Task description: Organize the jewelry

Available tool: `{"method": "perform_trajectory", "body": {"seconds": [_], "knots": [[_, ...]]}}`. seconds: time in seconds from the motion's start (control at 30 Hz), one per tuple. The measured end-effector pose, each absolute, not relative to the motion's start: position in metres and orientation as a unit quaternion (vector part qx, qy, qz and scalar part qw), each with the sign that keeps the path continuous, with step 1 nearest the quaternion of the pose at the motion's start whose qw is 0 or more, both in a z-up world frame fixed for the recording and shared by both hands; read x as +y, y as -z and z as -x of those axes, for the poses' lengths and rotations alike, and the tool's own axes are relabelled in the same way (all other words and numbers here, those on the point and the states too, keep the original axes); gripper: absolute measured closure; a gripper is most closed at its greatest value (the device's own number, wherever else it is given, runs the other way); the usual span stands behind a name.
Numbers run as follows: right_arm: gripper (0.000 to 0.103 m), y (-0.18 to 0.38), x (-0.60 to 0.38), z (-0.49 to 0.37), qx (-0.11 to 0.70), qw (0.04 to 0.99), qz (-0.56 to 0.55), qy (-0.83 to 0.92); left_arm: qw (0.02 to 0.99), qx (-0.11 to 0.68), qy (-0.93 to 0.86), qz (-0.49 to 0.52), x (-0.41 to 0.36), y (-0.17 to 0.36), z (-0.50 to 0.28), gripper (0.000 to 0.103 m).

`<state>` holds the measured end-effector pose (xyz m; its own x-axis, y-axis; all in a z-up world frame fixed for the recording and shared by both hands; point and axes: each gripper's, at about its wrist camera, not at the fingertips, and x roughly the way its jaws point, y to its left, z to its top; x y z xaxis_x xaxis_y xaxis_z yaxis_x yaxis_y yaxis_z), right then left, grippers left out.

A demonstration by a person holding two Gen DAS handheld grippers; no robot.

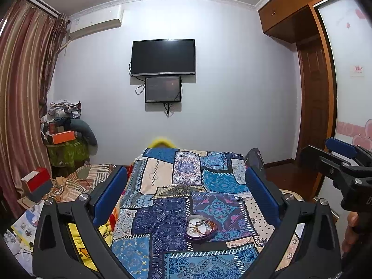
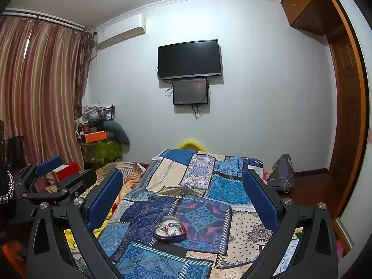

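A small purple heart-shaped tin [image 1: 201,230] with a white lining sits on the blue patchwork bedspread [image 1: 167,209]. Tangled gold and beaded jewelry lies inside it. My left gripper [image 1: 186,183] hovers above the bed, open, with the tin low between its blue pads and nothing held. In the right wrist view the same tin [image 2: 169,231] lies below my right gripper [image 2: 182,186], which is also open and empty. The right gripper [image 1: 344,160] shows at the right edge of the left wrist view, the left gripper [image 2: 55,174] at the left edge of the right wrist view.
A red and grey box [image 1: 37,182] and crumpled striped bedding [image 1: 76,181] lie left of the bedspread. A cluttered stack with an orange box [image 1: 64,137] stands in the corner by the curtain. A dark bag [image 2: 281,172] sits on the floor at right, near the wooden wardrobe.
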<state>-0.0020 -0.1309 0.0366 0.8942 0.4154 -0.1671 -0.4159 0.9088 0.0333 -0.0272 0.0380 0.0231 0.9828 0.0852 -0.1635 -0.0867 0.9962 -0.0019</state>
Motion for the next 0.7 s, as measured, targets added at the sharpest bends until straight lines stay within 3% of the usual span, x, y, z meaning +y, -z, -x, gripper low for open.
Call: {"method": "perform_trajectory", "body": {"seconds": [0.7], "knots": [[0.001,-0.0383,-0.1314,0.0013,0.090,0.974,-0.004,-0.208,0.995,0.090,-0.029,0.018,0.0411,-0.0243,0.0246,0.001]]}}
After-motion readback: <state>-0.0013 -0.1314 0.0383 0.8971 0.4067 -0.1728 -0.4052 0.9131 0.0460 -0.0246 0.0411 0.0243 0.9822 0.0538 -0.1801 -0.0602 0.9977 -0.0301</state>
